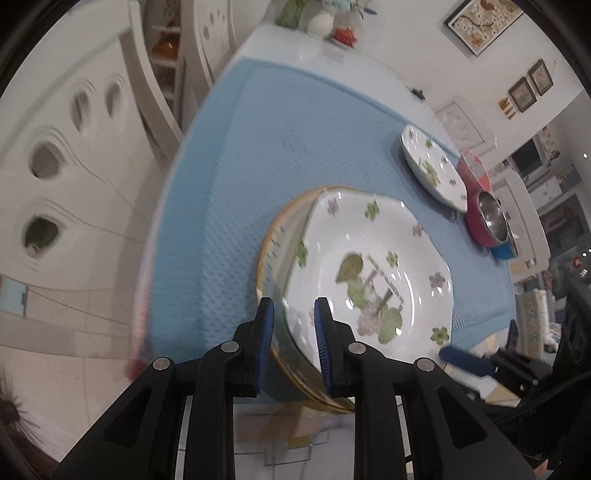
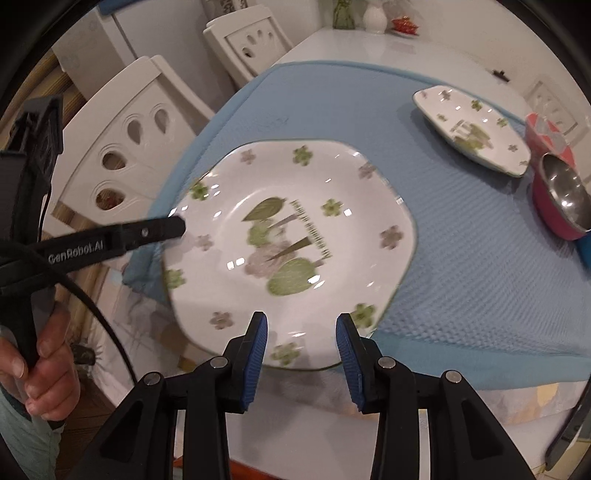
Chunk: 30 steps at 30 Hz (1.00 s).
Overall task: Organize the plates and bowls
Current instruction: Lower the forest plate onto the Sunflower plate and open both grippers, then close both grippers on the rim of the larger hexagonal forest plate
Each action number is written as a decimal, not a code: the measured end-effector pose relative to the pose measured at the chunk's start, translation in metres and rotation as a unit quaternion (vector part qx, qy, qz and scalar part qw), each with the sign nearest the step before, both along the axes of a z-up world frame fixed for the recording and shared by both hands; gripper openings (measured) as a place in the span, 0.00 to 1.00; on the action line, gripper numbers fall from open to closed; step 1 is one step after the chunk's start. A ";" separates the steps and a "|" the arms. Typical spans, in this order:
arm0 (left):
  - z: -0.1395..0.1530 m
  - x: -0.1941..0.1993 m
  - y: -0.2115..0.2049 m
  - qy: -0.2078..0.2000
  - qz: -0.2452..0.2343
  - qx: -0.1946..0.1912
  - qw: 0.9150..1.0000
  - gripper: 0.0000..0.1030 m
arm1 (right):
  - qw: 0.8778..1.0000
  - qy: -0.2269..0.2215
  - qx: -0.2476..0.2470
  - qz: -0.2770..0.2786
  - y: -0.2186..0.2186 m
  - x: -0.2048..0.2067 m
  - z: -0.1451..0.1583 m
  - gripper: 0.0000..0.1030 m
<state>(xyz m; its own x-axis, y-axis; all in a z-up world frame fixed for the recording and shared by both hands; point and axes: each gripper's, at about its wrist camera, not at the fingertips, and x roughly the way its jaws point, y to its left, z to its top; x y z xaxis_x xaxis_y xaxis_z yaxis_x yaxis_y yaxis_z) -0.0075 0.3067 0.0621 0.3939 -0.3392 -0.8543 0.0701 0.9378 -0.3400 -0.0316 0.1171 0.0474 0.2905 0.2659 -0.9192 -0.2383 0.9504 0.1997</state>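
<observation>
the left claw (image 1: 293, 314) pinches the near-left rim of a floral plate (image 1: 369, 273), one blue pad under the rim and one over it, and the plate tilts up off the blue mat (image 1: 236, 192). in the right wrist view the same claw (image 2: 177, 227) comes in from the left and its black tip touches the plate's (image 2: 291, 240) left edge; the person's left hand (image 2: 40, 365) grips its handle at the lower left. in the left wrist view a gold-rimmed glass plate (image 1: 280, 236) shows just beneath the floral plate, on the side of the claw's left finger; whether the two touch cannot be told.

the right claw (image 2: 301, 332) is spread wide, its blue pads (image 2: 256, 343) on either side of the plate's near rim, above it and holding nothing.

farther ahead and to the right of both claws, a second floral plate (image 2: 472, 129) lies on the mat, well apart from the held one. just to its right stands a red bowl with a steel lining (image 2: 561, 199), and behind that a red container (image 2: 546, 136), with something blue (image 2: 585, 247) at the bowl's near side. the mat (image 2: 461, 258) covers much of the white worktop (image 2: 388, 51). at the worktop's far end stand a white vase (image 2: 375, 14) and a small red dish (image 2: 404, 24). white chairs (image 2: 122, 140) line the left side.
</observation>
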 end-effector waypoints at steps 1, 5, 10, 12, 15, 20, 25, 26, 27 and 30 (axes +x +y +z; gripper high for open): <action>0.005 0.000 0.004 -0.006 0.009 0.001 1.000 0.20 | 1.000 0.003 0.012 0.001 -0.001 -0.001 0.001 0.37; 0.024 0.006 0.020 -0.021 0.034 0.001 0.999 0.20 | 0.999 -0.009 0.045 -0.013 -0.018 -0.005 0.010 0.37; 0.056 0.017 0.012 -0.051 0.023 -0.018 0.998 0.20 | 0.995 -0.031 0.074 -0.067 -0.057 0.001 0.027 0.37; 0.071 0.024 0.001 -0.063 0.007 -0.023 0.998 0.20 | 0.992 -0.040 0.073 -0.094 -0.074 0.006 0.033 0.40; 0.094 0.039 -0.024 -0.084 -0.029 -0.023 0.996 0.20 | 0.987 -0.048 0.078 -0.130 -0.102 0.016 0.041 0.42; 0.128 0.072 -0.062 -0.106 -0.074 -0.043 0.991 0.37 | 0.974 -0.066 0.093 -0.195 -0.149 0.029 0.051 0.51; 0.151 0.117 -0.095 -0.122 -0.106 -0.047 0.986 0.72 | 0.963 -0.075 0.098 -0.239 -0.181 0.046 0.057 0.53; 0.153 0.125 -0.100 -0.123 -0.115 -0.044 0.985 0.72 | 0.961 -0.076 0.097 -0.246 -0.185 0.049 0.057 0.53; 0.155 0.135 -0.108 -0.122 -0.123 -0.039 0.984 0.72 | 0.959 -0.076 0.097 -0.257 -0.190 0.055 0.057 0.53; 0.154 0.164 -0.132 -0.118 -0.145 -0.028 0.982 0.72 | 0.950 -0.074 0.099 -0.286 -0.202 0.068 0.054 0.53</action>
